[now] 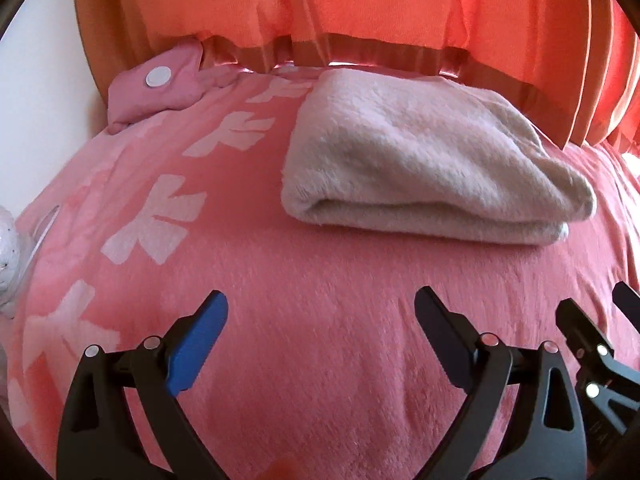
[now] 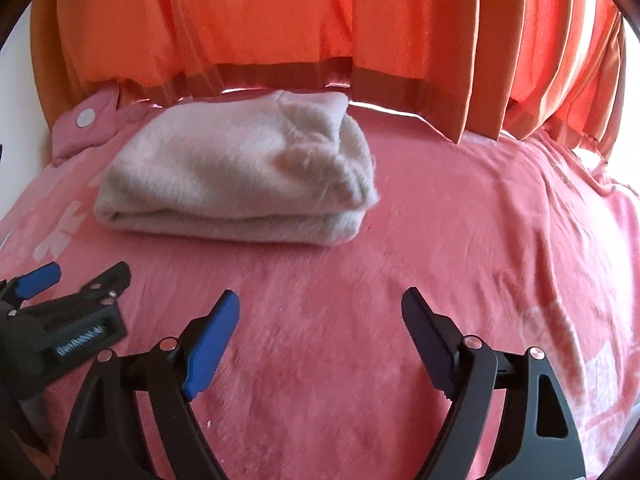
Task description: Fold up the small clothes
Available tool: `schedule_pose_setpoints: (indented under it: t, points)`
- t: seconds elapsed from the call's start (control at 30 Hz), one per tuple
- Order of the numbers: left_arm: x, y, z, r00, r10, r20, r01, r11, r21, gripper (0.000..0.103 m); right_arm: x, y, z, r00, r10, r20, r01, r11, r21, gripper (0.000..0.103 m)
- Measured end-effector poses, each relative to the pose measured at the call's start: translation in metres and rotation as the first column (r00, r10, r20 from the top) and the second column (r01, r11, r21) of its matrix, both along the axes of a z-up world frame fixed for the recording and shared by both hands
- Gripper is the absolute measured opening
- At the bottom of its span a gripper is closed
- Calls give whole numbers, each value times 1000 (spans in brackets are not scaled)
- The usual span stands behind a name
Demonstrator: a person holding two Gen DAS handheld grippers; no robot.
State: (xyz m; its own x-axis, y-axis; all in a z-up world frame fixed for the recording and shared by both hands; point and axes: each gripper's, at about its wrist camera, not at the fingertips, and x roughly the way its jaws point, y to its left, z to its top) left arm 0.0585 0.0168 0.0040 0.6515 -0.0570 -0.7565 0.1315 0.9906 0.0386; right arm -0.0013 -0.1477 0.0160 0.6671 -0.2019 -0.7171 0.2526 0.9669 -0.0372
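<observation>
A cream fleece garment (image 1: pixel 420 160) lies folded in a thick bundle on the pink bedspread (image 1: pixel 312 320); it also shows in the right wrist view (image 2: pixel 240 172), left of centre. My left gripper (image 1: pixel 320 308) is open and empty, held above the bedspread short of the bundle. My right gripper (image 2: pixel 320 304) is open and empty, also short of it. The right gripper shows at the right edge of the left wrist view (image 1: pixel 592 308), and the left gripper at the left edge of the right wrist view (image 2: pixel 90 272).
Orange curtains (image 1: pixel 360 8) hang just behind the bundle. A small pink cushion (image 1: pixel 156 84) with a white dot lies at the far left. White flower prints (image 1: pixel 160 216) run down the bedspread's left side. A white wall (image 1: pixel 44 80) stands on the left.
</observation>
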Motion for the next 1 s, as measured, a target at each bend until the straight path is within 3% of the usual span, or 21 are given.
schedule_pose_setpoints:
  t: [0.77, 1.0]
  points:
    - [-5, -10, -15, 998, 54, 11, -55, 998, 32, 91, 3, -3, -15, 998, -65, -19, 66, 998, 7, 81]
    - [-6, -10, -15, 999, 42, 16, -43, 999, 20, 85, 2, 2, -14, 997, -77, -13, 76, 997, -5, 81]
